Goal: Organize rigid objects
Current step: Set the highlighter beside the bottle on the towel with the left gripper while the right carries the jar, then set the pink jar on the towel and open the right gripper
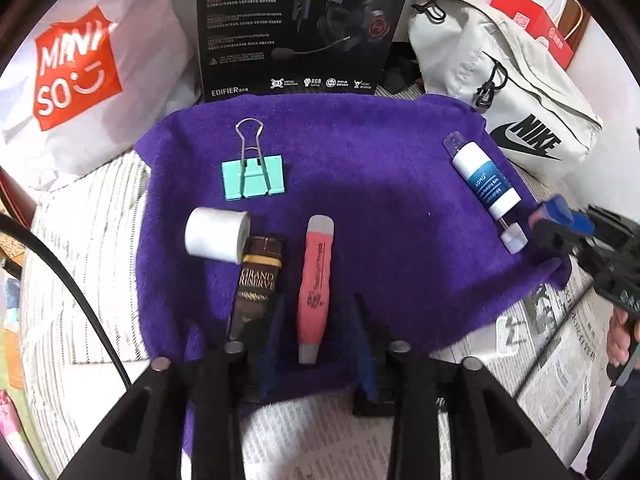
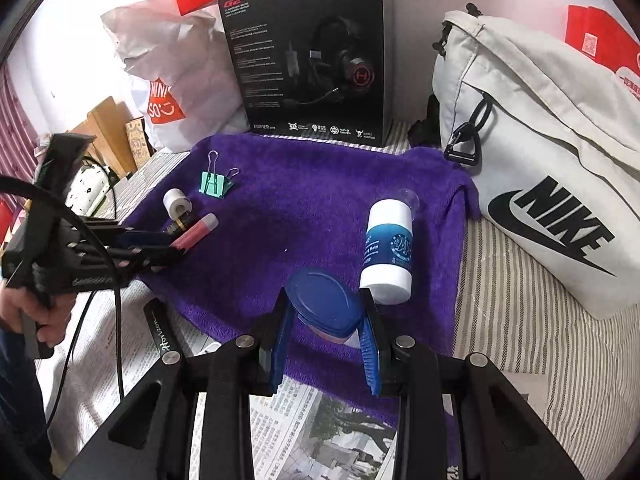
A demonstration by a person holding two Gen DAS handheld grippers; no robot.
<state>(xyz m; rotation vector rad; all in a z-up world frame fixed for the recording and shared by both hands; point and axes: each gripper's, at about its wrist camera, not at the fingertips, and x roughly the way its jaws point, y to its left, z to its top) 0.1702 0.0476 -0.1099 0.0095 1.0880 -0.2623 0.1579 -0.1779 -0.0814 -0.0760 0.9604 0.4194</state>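
On a purple towel (image 1: pixel 360 200) lie a green binder clip (image 1: pixel 253 177), a white roll (image 1: pixel 216 234), a dark chocolate bar (image 1: pixel 258 276), a pink highlighter (image 1: pixel 315 286) and a white-and-blue tube (image 1: pixel 485 184). My left gripper (image 1: pixel 316 324) is open, its fingers on either side of the highlighter's near end. My right gripper (image 2: pixel 326 316) is shut on a blue-lidded small jar (image 2: pixel 325 302), just above the towel's near edge, beside the tube (image 2: pixel 387 250). The right gripper also shows at the right in the left wrist view (image 1: pixel 560 216).
A black headset box (image 1: pixel 296 24) stands behind the towel, a white Miniso bag (image 1: pixel 80 72) to its left and a grey Nike bag (image 1: pixel 504 84) to its right. Newspaper (image 2: pixel 328 428) and striped cloth (image 2: pixel 520 320) lie around the towel. A black cable (image 1: pixel 80 300) hangs at left.
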